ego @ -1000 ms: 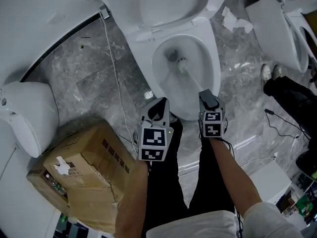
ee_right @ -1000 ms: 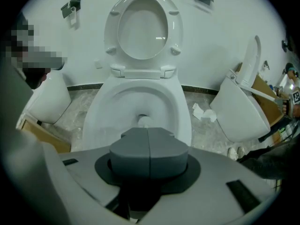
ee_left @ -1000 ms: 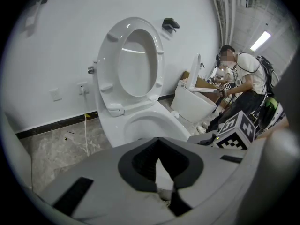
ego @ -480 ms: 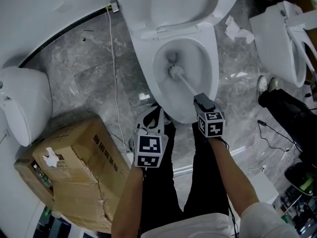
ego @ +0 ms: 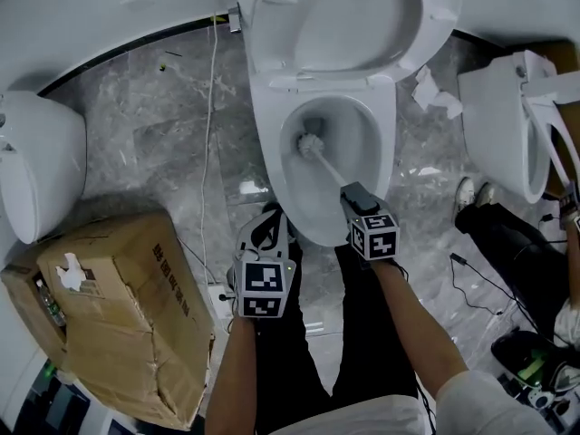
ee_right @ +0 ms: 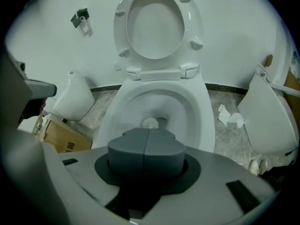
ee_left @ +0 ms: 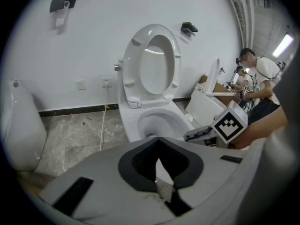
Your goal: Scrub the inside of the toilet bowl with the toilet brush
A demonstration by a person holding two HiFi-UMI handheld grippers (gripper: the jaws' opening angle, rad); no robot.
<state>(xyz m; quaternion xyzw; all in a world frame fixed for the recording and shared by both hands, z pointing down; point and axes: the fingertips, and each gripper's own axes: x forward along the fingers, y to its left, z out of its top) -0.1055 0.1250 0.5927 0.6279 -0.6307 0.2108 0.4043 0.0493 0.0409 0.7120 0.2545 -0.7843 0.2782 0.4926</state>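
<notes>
Scrubbing looks to be under way. The toilet brush (ego: 310, 143) has its bristle head low inside the toilet bowl (ego: 384, 134), just beside the drain opening. Its handle slants up over the front rim into the right tongs (ego: 352, 191), which are clenched on the handle's end.

To do this well, I would press the head against the porcelain and sweep round the wall and up under the rim. Keeping the handle steep should stop water flicking over the edge.

The left tongs (ego: 270, 227) hang clenched on nothing, tips meeting, just beside the bowl's front and apart from the handle. The seat (ego: 335, 16) stands raised, so nothing blocks the bowl.

Around lie a cardboard box (ego: 118, 315), a white cable (ego: 210, 125), crumpled paper (ego: 433, 93), a second toilet (ego: 494, 125) and another person's shoe (ego: 467, 191).
</notes>
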